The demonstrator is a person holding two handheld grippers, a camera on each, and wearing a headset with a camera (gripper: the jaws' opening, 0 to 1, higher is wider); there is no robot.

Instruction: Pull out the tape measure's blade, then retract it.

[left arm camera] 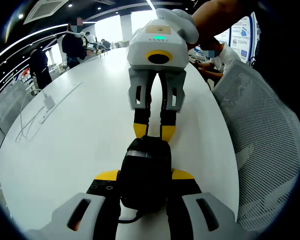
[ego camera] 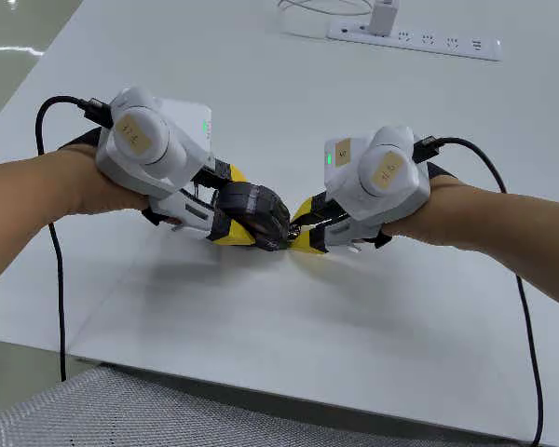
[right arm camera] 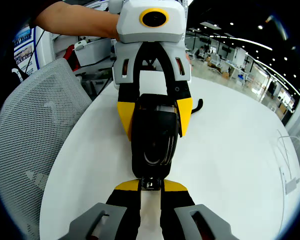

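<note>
A white table in an open office carries the work, with a white power strip far off at 1 o'clock in the head view. At 9 o'clock of the centre, the left gripper has its yellow-tipped jaws clamped across the flat sides of the black tape measure, which is held just above the tabletop near the middle of the picture. At 3 o'clock of the case, the right gripper meets its mouth, jaws drawn narrow and pinching the small metal end hook; almost no blade shows yet.

The case looks hard, compact and fairly heavy, with rubbery sides that should grip well, so holding it across the flanks suits it. The blade is likely thin, springy steel that will recoil fast, so the hook is the place to hold it.

Stickers on both gripper housings carry writing too small to read, and no brand is legible on the case.
</note>
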